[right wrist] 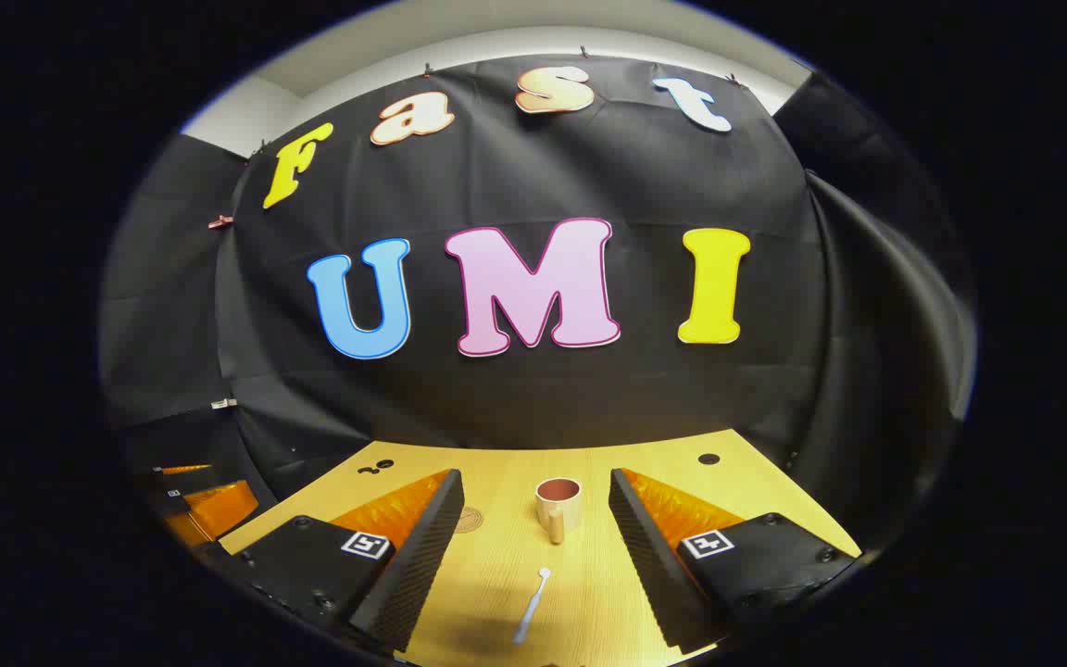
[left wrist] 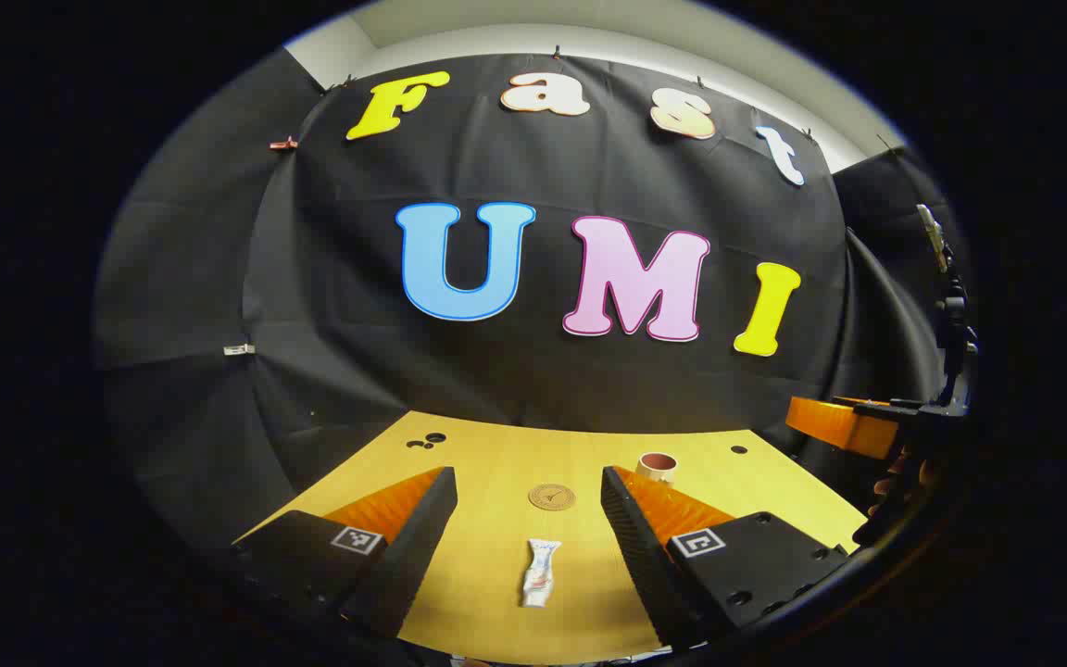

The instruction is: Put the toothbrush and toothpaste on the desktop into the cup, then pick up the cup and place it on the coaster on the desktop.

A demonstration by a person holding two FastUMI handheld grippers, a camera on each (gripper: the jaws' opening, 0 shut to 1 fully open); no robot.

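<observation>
Two grippers: both held above the desktop (left wrist: 496, 454), jaws spread wide, nothing between them
Left gripper (left wrist: 529, 519): over the toothpaste (left wrist: 540, 572), which lies flat nearer than the coaster (left wrist: 551, 497)
Right gripper (right wrist: 533, 523): facing the cup (right wrist: 558, 505)
Cup: upright, right of the coaster, apart from it
Toothbrush (right wrist: 531, 606): flat on the desktop, just nearer than the cup

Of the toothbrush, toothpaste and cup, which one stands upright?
The cup stands upright with its opening up. The toothbrush and the toothpaste both lie flat on the desk.
</observation>
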